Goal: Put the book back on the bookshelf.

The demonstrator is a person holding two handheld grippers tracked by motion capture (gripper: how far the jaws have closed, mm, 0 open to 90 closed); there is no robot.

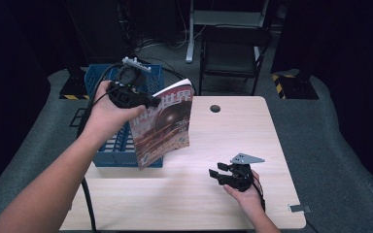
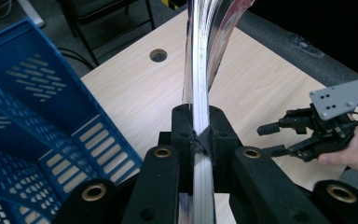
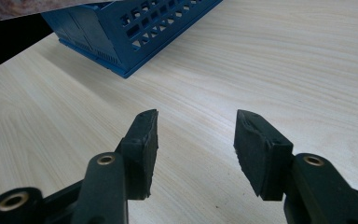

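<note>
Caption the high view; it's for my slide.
Left gripper lifts a magazine beside the blue basket.

left gripper [image 2: 200, 123]: jaws clamped on magazine [image 2: 205, 56] edge, centre | blue basket [image 2: 37, 112]: left | right gripper [image 2: 272, 139]: right edge, jaws apart over surface [image 2: 261, 84]

magazine [image 2: 200, 70] top cut off, blue basket [image 1: 111, 145] partly hidden behind it

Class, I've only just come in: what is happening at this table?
A person works with a hand-held gripper in each hand. The left hand-held gripper is shut on a magazine, held in the air beside the blue basket. The right hand-held gripper is open with nothing between its jaws, low over the wooden table.
</note>
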